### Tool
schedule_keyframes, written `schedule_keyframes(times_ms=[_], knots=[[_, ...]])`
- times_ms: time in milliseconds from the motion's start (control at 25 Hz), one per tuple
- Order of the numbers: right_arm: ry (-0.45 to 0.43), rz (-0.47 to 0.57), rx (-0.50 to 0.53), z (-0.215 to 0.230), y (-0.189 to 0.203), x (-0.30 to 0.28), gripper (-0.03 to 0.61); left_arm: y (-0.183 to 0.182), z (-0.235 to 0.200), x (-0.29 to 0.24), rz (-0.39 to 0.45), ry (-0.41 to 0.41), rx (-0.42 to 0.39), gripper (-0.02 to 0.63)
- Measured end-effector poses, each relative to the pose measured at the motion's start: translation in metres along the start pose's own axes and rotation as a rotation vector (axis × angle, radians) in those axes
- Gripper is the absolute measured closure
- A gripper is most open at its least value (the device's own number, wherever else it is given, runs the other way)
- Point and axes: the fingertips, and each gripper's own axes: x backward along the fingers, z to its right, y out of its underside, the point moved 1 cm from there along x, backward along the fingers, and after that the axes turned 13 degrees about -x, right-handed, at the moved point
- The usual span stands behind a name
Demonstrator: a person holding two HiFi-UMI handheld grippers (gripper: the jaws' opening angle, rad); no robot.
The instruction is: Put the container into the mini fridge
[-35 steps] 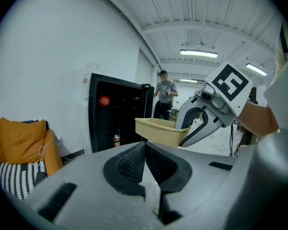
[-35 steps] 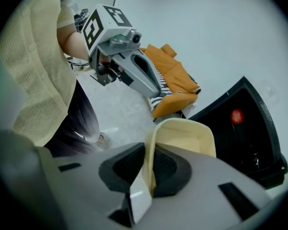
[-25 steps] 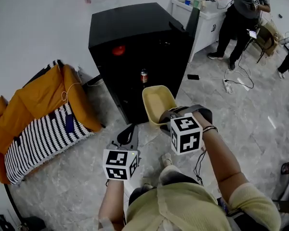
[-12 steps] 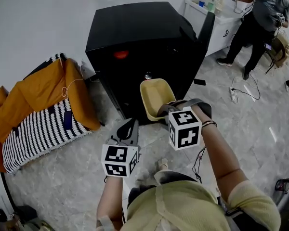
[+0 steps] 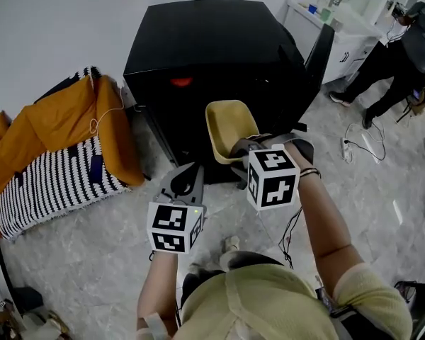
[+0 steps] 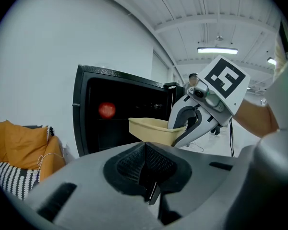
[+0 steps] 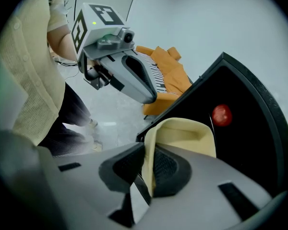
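R hand-held gripper (image 7: 145, 171) pinches container (image 7: 182, 135) rim; L hand-held gripper (image 6: 145, 169) jaws together, nr mini fridge (image 5: 198, 41).

Container (image 5: 230, 122) before mini fridge (image 5: 212, 41); sofa (image 5: 49, 144) left of it

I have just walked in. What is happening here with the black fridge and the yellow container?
A person holds a gripper in each hand. The right gripper is shut on the rim of a pale yellow container and holds it in the air in front of the black mini fridge, whose door stands open. The container is not yet inside. The left gripper is shut and empty, lower down beside it. A red round object shows inside the fridge.
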Motion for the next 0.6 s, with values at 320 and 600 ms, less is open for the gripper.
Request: schedule_keyframes(times_ms=[320, 600], knots=[[0.054, 0.0, 0.026, 0.043, -0.003, -0.001, 0.525, -0.013, -0.012, -0.017, 0.022, -0.042, 0.002, 0.591], [0.092, 0.018, 0.019, 0.074, -0.009, -0.002, 0.525, -0.02, -0.027, -0.023, 0.037, -0.087, 0.006, 0.591]])
